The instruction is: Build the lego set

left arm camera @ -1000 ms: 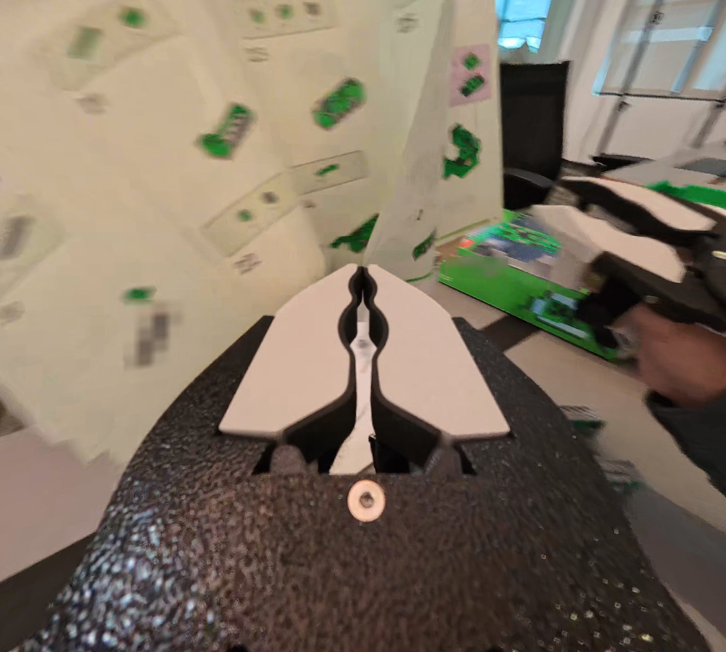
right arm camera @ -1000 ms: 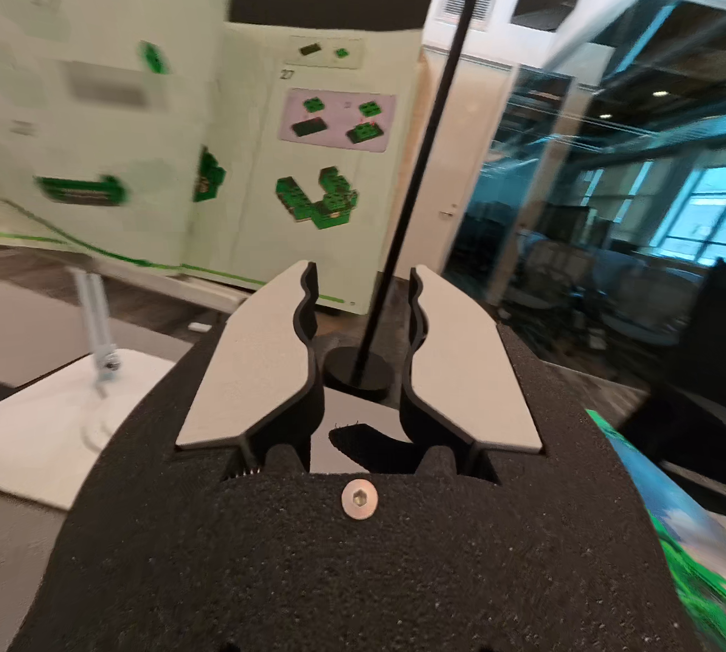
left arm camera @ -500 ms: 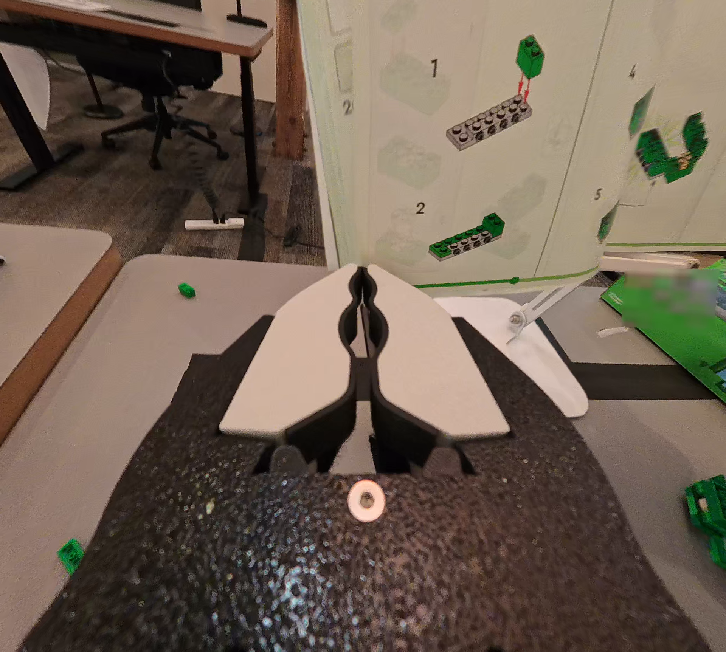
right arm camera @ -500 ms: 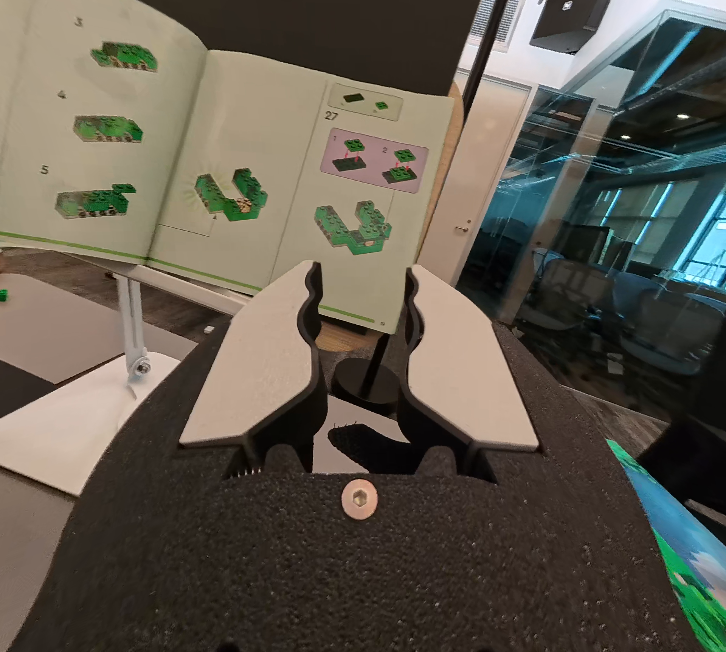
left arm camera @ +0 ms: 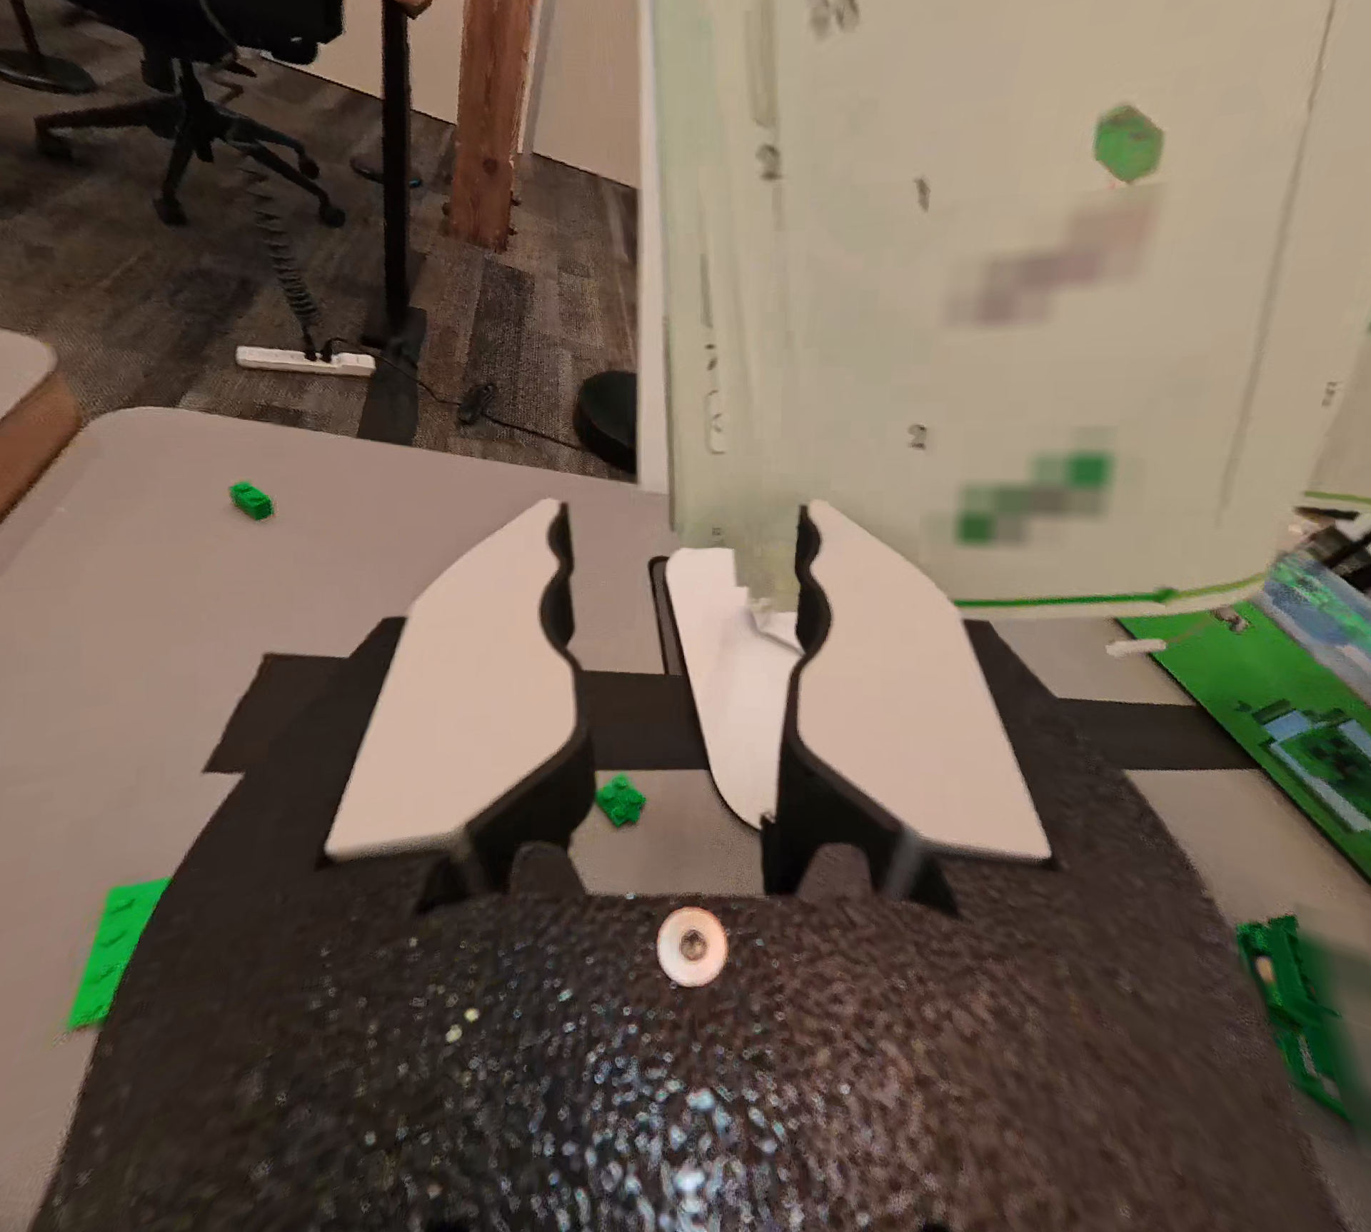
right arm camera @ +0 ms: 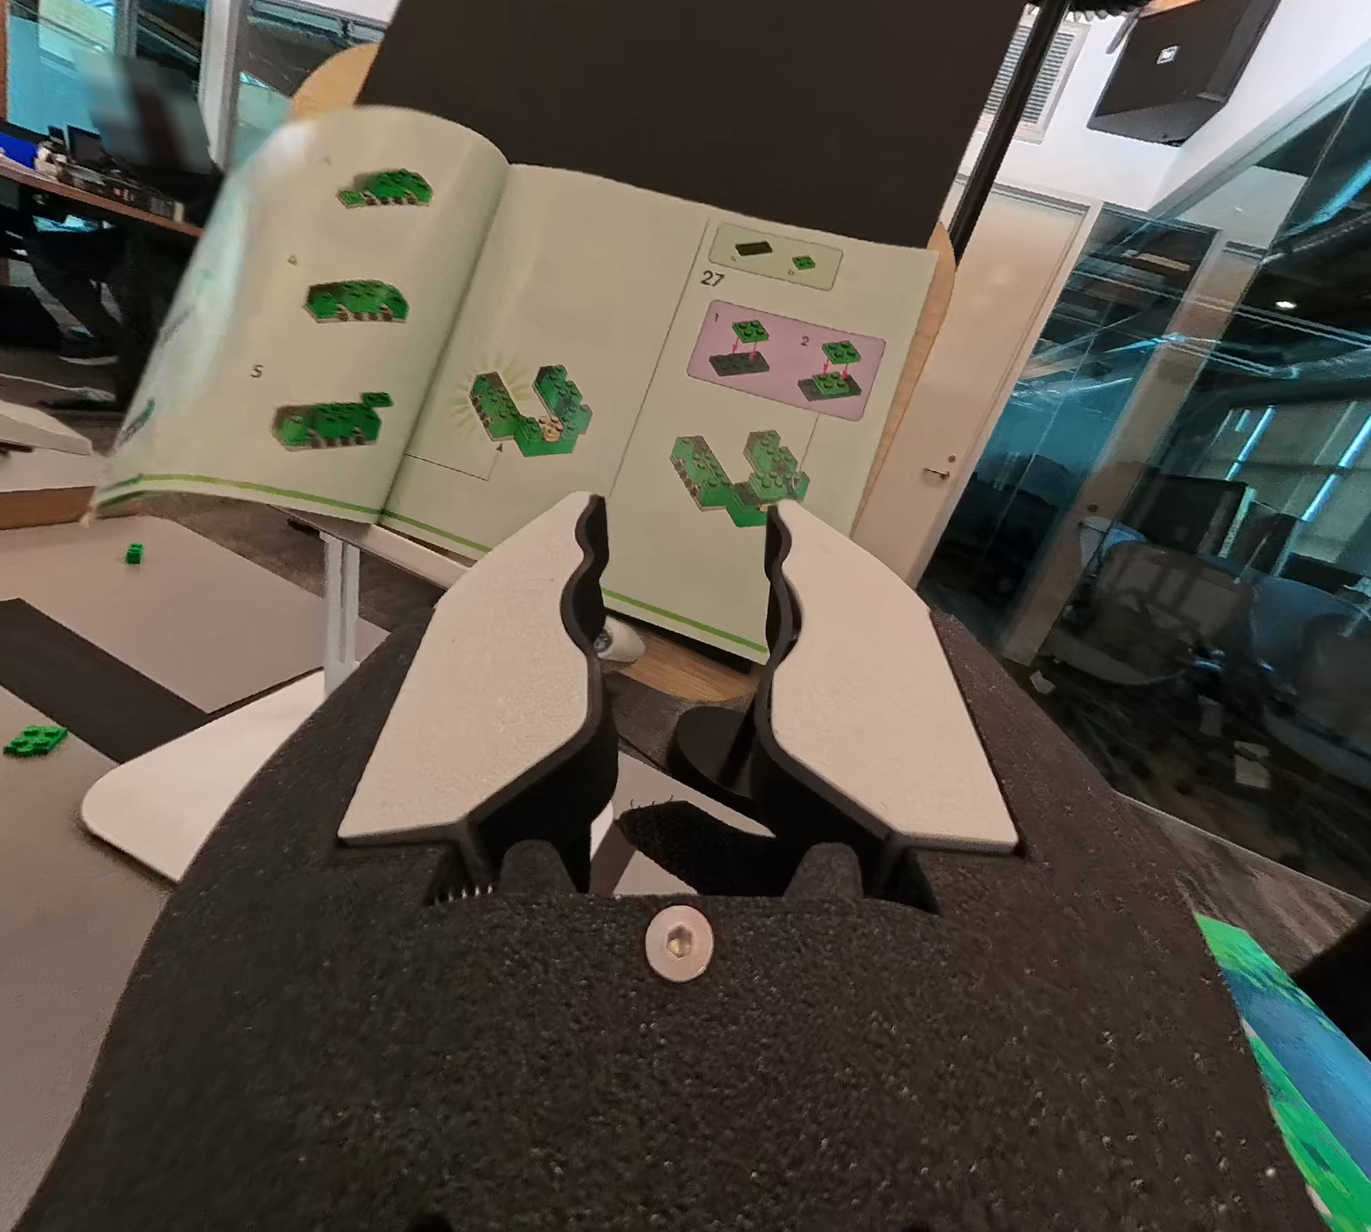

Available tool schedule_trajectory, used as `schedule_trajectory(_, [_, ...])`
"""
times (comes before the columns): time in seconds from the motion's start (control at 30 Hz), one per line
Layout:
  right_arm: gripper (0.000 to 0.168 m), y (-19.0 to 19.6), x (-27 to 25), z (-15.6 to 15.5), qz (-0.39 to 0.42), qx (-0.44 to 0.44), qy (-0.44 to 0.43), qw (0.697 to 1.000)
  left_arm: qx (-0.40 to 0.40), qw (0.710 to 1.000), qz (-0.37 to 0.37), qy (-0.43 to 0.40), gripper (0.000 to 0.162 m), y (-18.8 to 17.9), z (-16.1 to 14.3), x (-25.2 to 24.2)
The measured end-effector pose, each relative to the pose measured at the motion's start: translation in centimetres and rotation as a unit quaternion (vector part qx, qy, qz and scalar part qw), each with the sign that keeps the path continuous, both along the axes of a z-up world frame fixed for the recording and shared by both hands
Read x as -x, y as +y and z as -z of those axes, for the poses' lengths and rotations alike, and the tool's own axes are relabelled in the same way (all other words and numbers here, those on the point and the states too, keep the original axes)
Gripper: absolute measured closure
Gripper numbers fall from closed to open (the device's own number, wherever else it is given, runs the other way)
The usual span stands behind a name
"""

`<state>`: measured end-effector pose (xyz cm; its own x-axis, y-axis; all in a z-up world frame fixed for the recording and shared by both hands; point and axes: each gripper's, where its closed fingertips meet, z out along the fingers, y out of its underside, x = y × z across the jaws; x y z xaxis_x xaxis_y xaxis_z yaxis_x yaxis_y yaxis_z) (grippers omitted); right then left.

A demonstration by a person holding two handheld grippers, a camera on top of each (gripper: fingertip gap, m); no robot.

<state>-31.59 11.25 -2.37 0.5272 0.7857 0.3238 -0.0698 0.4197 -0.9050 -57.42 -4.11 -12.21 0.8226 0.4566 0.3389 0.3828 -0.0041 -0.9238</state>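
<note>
Lego brick (left arm camera: 620, 800) between open left gripper (left arm camera: 681, 517) fingers

Left gripper (left arm camera: 682, 528) sits low centre in its frame, jaws spread wide, nothing between the pale fingers (left arm camera: 475, 677), which point toward the top of the frame. Right gripper (right arm camera: 686, 521) fills the lower centre of its frame, jaws parted too, empty, fingers (right arm camera: 868, 677) angled upward.

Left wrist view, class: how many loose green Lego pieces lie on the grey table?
4: small brick far left; small piece between the open left tool's fingers; flat plate near left; built cluster near right. The tool may hide others.
</note>
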Motion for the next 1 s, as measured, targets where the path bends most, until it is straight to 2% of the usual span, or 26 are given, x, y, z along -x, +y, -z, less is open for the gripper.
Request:
schedule_trajectory(0.1, [0.128, -1.0, 0.2, -0.6, -0.015, -0.006, -0.001, 1.000, -0.029, 0.999, -0.039, 0.025, 0.094, -3.6, -0.7, -0.1])
schedule_trajectory(0.17, [0.129, -1.9, 0.4, -1.0, -0.029, -0.012, -0.003, 1.000, -0.040, 0.996, -0.057, 0.059, 0.094, -6.9, -1.2, -1.3])
schedule_trajectory(0.37, [0.132, -6.2, 1.7, -1.9, -0.099, -0.020, -0.033, 0.994, 0.000, 0.969, -0.184, 0.167, 0.099, -20.5, -0.5, -4.6])
schedule_trajectory(0.47, [0.133, -9.2, 3.0, -0.9, -0.149, -0.002, -0.067, 0.987, 0.032, 0.950, -0.238, 0.200, 0.106, -26.3, 0.6, -5.4])
schedule_trajectory(0.53, [0.133, -11.6, 4.1, 1.2, -0.191, 0.030, -0.094, 0.977, 0.057, 0.947, -0.234, 0.212, 0.109, -27.4, 1.7, -5.8])
schedule_trajectory(0.67, [0.145, -17.6, 4.6, 5.3, -0.298, 0.111, -0.098, 0.943, 0.047, 0.959, -0.189, 0.208, 0.106, -26.2, 3.0, -6.8])
schedule_trajectory(0.8, [0.142, -20.5, 5.7, 11.6, -0.311, 0.083, -0.217, 0.922, 0.027, 0.953, -0.189, 0.235, 0.109, -25.2, 3.3, -7.1])
schedule_trajectory(1.0, [0.136, -25.0, 10.3, 16.9, -0.371, 0.071, -0.351, 0.857, -0.090, 0.954, -0.222, 0.180, 0.109, -28.1, 2.5, -5.0])
